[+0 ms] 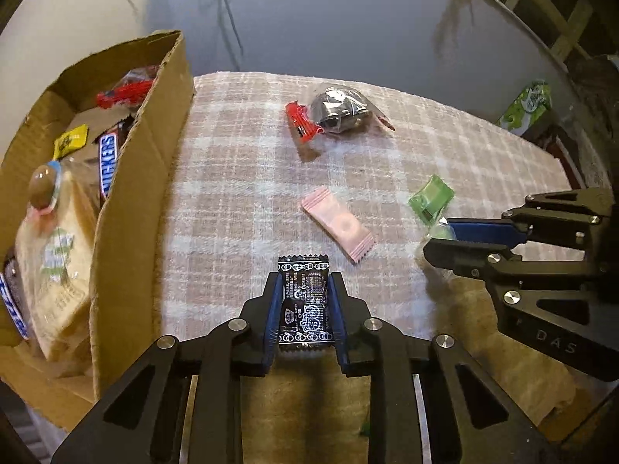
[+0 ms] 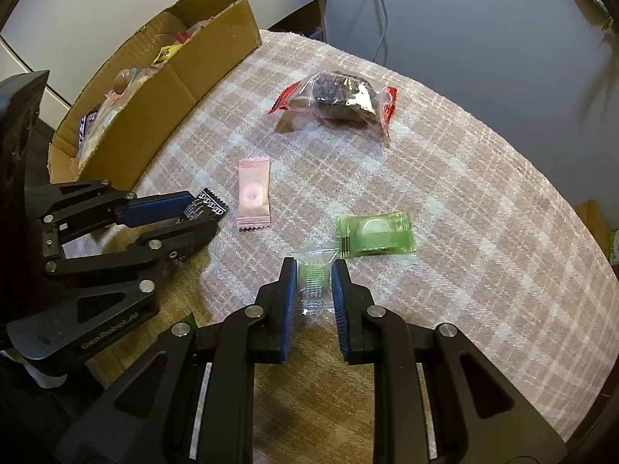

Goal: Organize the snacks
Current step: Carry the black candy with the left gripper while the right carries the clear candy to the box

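Note:
My left gripper [image 1: 304, 290] is shut on a black candy packet [image 1: 305, 303], also seen in the right wrist view [image 2: 207, 205], near the table's front edge. My right gripper [image 2: 314, 270] is shut on a clear packet with green print [image 2: 315, 282]. A cardboard box [image 1: 143, 178] with several snacks, among them a Snickers bar [image 1: 108, 162], stands at the left. On the cloth lie a pink packet [image 1: 338, 228], a green packet [image 2: 375, 234] and a dark cake in a clear wrapper with red ends [image 2: 340, 96].
The round table has a checked pink cloth [image 2: 464, 193]. A wall is behind it, with cables hanging down. A green package [image 1: 528, 106] sits off the table at the right. The right gripper [image 1: 445, 239] shows in the left wrist view.

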The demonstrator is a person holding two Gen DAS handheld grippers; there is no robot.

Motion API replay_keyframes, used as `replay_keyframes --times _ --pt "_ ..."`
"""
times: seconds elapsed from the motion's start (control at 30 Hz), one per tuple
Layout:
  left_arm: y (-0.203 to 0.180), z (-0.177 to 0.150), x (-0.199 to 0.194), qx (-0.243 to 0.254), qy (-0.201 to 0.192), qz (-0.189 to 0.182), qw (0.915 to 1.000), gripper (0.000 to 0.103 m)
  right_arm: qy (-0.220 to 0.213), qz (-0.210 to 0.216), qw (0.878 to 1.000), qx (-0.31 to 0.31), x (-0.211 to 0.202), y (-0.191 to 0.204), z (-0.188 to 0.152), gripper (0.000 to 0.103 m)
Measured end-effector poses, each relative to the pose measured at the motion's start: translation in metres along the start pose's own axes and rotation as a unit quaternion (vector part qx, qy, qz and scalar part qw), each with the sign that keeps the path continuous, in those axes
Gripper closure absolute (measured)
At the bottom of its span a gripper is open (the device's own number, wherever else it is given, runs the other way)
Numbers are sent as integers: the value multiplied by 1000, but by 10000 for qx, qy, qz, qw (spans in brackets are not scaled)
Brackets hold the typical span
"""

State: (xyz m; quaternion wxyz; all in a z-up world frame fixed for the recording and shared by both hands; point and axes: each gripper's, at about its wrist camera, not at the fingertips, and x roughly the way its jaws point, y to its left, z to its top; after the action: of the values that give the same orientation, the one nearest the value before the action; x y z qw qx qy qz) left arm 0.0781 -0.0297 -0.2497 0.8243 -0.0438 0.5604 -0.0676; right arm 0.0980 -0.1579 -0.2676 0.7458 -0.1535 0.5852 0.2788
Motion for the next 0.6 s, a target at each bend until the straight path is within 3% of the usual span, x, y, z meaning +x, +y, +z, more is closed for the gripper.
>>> replay_keyframes --times 0.37,0.6 --pt "35 -11 -63 -455 -468 -255 9975 81 -393 115 9991 -103 -33 14 12 84" --pt "63 -7 -91 -790 -874 -22 9930 81 -648 285 9968 -375 -49 44 38 84"
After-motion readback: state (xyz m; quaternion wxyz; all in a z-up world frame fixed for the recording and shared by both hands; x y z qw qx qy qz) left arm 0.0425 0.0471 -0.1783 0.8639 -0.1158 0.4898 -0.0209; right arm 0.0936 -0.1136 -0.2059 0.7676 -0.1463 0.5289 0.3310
